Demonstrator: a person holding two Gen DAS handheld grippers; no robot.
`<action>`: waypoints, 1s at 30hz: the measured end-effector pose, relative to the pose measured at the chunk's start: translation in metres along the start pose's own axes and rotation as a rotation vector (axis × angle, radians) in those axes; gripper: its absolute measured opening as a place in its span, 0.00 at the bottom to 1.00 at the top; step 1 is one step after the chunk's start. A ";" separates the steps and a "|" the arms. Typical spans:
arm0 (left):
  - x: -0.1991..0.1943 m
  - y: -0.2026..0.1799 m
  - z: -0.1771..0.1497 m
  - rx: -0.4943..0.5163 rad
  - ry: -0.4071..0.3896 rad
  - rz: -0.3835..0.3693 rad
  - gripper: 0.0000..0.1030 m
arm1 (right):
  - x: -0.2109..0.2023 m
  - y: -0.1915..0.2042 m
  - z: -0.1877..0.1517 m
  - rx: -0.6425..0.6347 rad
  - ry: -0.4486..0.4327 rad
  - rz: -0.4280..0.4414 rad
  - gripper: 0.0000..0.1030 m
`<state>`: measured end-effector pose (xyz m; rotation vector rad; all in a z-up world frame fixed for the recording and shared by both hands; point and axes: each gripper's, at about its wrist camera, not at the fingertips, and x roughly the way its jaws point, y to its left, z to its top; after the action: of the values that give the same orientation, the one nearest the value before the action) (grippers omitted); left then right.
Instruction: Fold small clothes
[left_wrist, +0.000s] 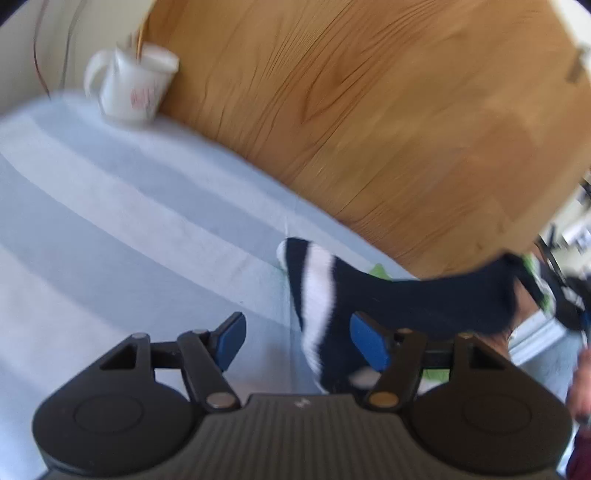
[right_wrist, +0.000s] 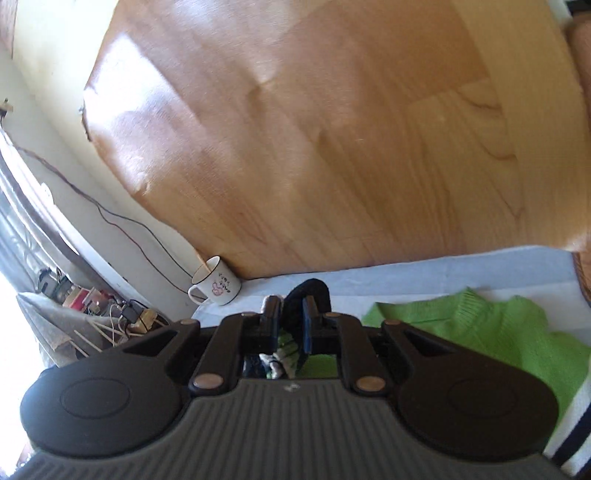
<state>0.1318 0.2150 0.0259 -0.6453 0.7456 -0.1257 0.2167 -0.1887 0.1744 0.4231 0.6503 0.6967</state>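
Left wrist: left hand-held gripper wide, sock lifted; right wrist: right hand-held gripper clamps sock.

- From my left gripper, the whole view is smeared by motion blur; the print on the white mug far ahead to the left is only a pink smudge to me.
- The dark sock runs under the right pad, and its lower end disappears behind the gripper body.
- A scrap of green cloth peeks out behind the sock; the rest is covered.
- On my right gripper, the narrow gap between the pads hides what exactly they pinch; the body blocks it.
- The green sweater to the right runs behind the body and off the edge.
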 end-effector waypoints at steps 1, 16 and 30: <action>0.012 0.002 0.004 -0.030 0.019 -0.007 0.62 | -0.004 -0.007 0.001 0.007 -0.013 0.004 0.15; 0.086 -0.065 -0.009 0.183 -0.004 0.089 0.17 | -0.006 -0.093 -0.028 0.195 -0.051 -0.173 0.61; 0.087 -0.085 -0.025 0.348 -0.109 0.206 0.18 | -0.003 -0.091 -0.065 0.028 -0.074 -0.374 0.08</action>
<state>0.1893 0.1055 0.0107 -0.2404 0.6608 -0.0284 0.2122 -0.2449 0.0774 0.3387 0.6473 0.3156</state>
